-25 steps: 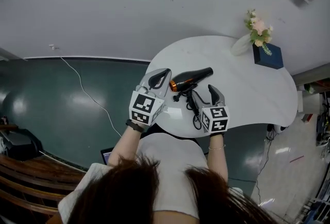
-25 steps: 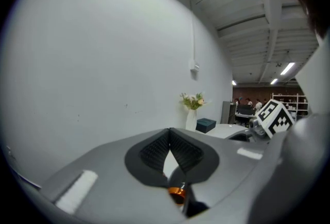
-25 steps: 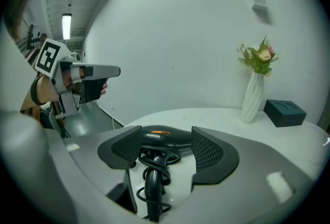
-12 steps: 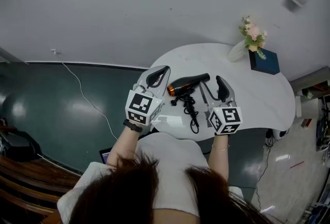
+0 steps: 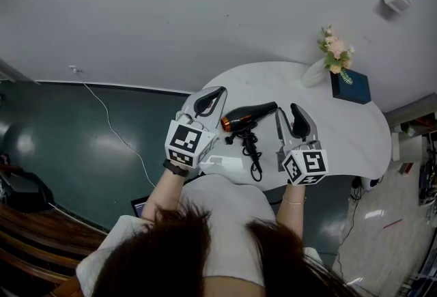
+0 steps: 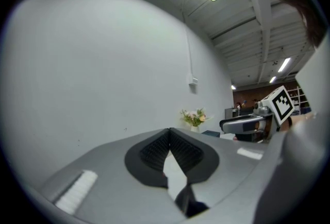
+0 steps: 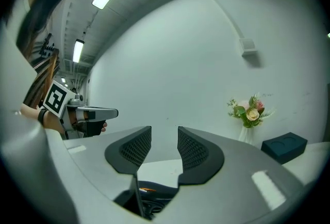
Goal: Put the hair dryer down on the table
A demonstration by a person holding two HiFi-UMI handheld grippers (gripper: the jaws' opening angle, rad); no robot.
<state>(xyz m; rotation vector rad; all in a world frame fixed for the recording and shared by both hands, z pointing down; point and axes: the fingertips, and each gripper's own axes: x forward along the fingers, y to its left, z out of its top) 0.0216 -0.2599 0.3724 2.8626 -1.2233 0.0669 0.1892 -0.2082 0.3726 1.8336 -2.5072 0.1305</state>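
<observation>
We see the hair dryer lying on its side on the white table, just right of the middle of the head view, its orange-ringed end to the left and its black cord trailing toward the table's lower edge. It lies between our two grippers: the left gripper at its left has its pads pressed together on nothing. The right gripper at its right is closing its jaws, with a moderate, empty gap between the pads.
</observation>
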